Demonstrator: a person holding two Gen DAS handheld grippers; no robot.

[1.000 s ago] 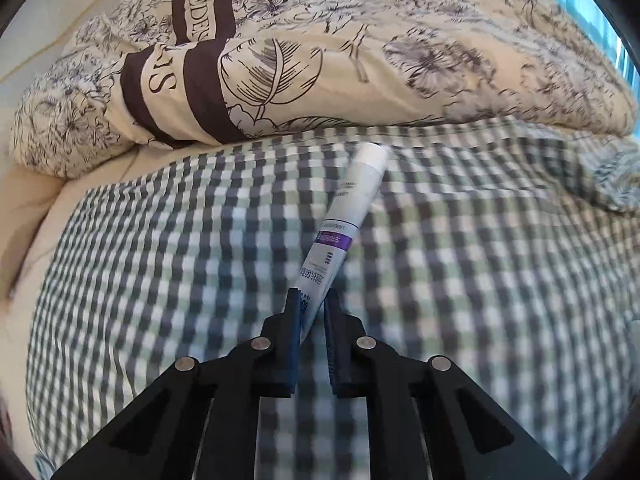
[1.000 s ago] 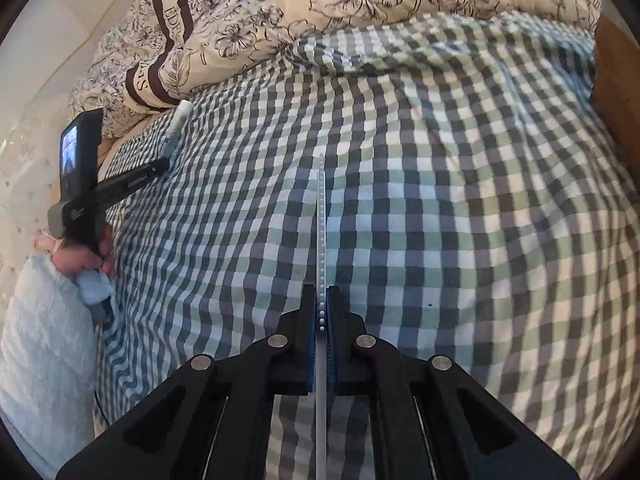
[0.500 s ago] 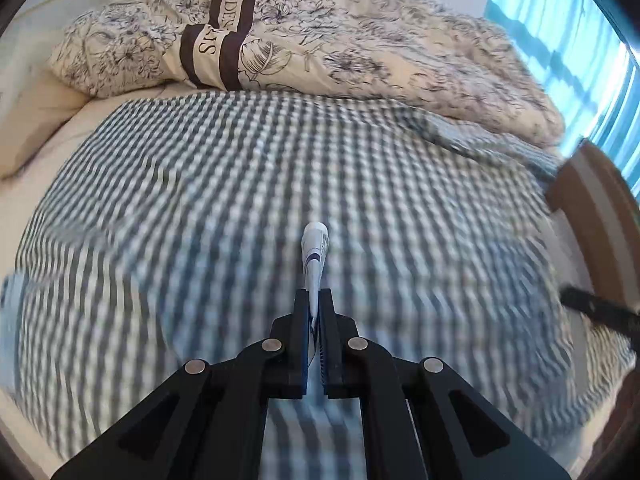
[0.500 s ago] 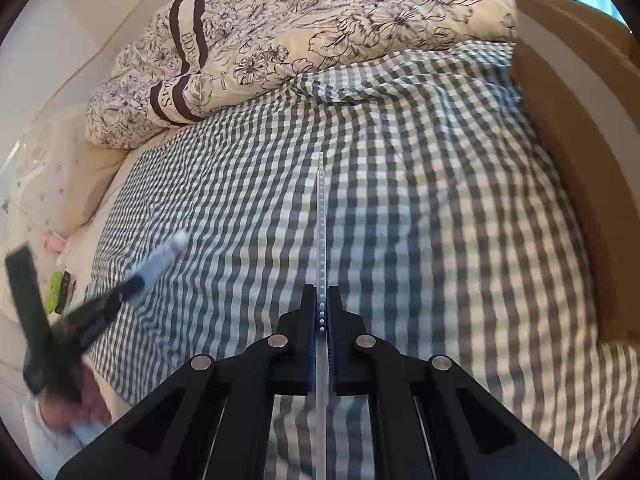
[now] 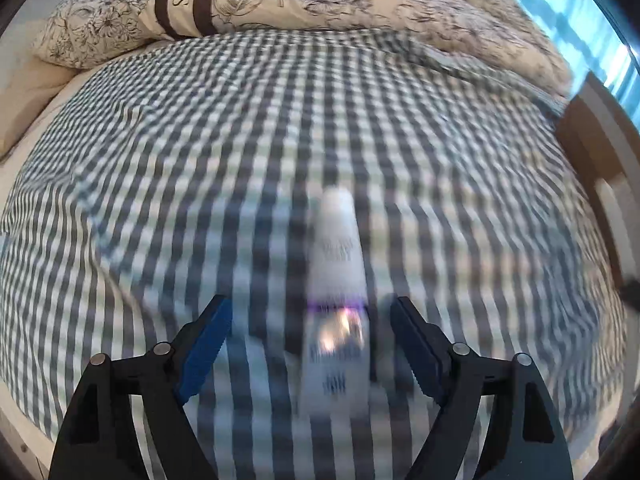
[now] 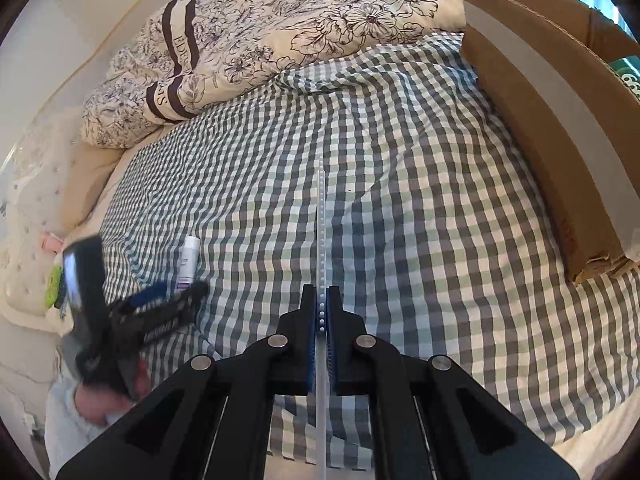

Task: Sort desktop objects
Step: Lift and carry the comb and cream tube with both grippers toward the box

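The tube (image 5: 338, 280) lies lengthwise between the left gripper's (image 5: 310, 338) spread jaws; the right gripper (image 6: 321, 312) pinches a strip (image 6: 321, 232), farther off.

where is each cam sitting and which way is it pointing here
Left wrist: on the left gripper, facing along its open fingers at the white tube on the checked sheet.
Right wrist: on the right gripper, shut on a thin strip, facing the cardboard box; a hand shows.
Shared: tube, sheet, floral duvet.
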